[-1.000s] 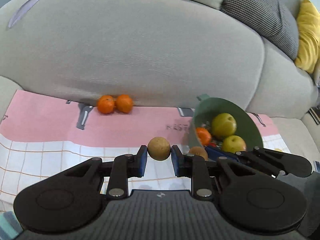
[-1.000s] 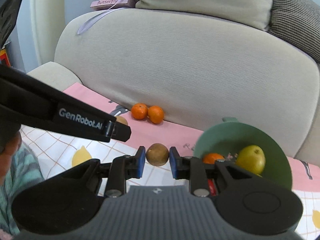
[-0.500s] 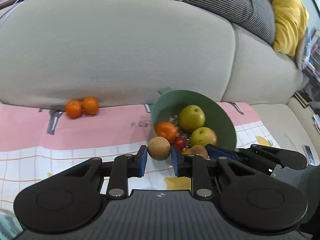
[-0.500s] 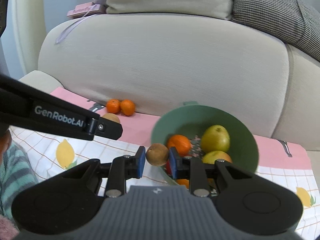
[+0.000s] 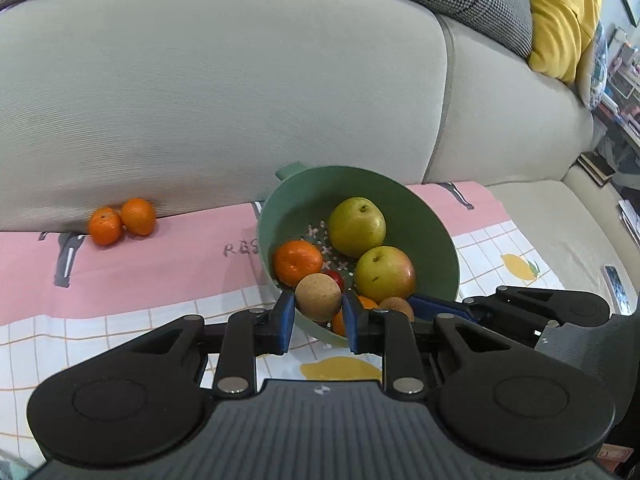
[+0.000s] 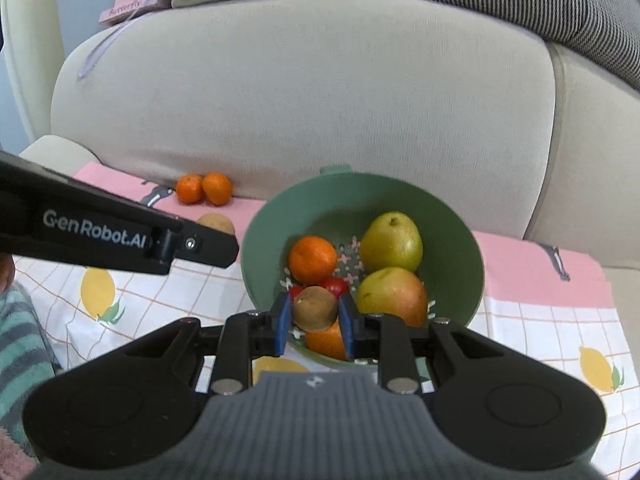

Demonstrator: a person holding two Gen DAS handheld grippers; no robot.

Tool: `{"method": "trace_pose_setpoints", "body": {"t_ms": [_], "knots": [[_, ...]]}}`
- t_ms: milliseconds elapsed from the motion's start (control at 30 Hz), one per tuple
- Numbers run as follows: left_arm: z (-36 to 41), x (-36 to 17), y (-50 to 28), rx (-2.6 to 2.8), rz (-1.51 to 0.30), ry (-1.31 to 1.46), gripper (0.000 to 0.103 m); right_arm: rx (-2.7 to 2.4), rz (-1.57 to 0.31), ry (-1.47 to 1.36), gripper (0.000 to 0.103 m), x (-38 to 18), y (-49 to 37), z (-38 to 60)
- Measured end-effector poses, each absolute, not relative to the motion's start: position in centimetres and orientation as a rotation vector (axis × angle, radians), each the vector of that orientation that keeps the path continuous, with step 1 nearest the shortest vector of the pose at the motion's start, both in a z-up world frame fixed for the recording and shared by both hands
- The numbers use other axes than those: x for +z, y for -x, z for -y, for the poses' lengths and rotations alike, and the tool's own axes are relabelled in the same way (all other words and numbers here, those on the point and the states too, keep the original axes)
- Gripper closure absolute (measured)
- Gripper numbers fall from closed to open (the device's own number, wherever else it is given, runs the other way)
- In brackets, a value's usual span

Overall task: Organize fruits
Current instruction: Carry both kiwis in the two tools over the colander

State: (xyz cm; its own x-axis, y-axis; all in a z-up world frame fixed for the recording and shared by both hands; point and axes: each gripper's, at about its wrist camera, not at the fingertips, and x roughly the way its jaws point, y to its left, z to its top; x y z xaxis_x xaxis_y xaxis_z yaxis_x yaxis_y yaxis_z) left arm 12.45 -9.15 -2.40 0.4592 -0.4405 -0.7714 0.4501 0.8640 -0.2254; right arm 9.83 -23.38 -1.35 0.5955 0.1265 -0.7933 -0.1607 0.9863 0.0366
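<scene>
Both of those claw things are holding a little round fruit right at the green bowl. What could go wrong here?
The green bowl sits tilted on a soft sofa; a nudge might tip it and spill the pears. The left gripper and right gripper crowd the same rim and could collide. Each brown fruit is round, so it might roll out once dropped.

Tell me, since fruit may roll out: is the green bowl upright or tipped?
Tipped: the green bowl leans its opening toward the cameras.
</scene>
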Motion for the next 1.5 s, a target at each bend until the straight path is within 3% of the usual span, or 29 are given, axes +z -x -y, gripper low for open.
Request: {"method": "trace_pose_setpoints", "body": {"t_ms": [1500], "knots": [[14.7,-6.9,-15.7,-0.617,-1.137,-0.225,0.074,0.205,-1.177,0.063,0.080,-6.0,-15.0,25.7]]}}
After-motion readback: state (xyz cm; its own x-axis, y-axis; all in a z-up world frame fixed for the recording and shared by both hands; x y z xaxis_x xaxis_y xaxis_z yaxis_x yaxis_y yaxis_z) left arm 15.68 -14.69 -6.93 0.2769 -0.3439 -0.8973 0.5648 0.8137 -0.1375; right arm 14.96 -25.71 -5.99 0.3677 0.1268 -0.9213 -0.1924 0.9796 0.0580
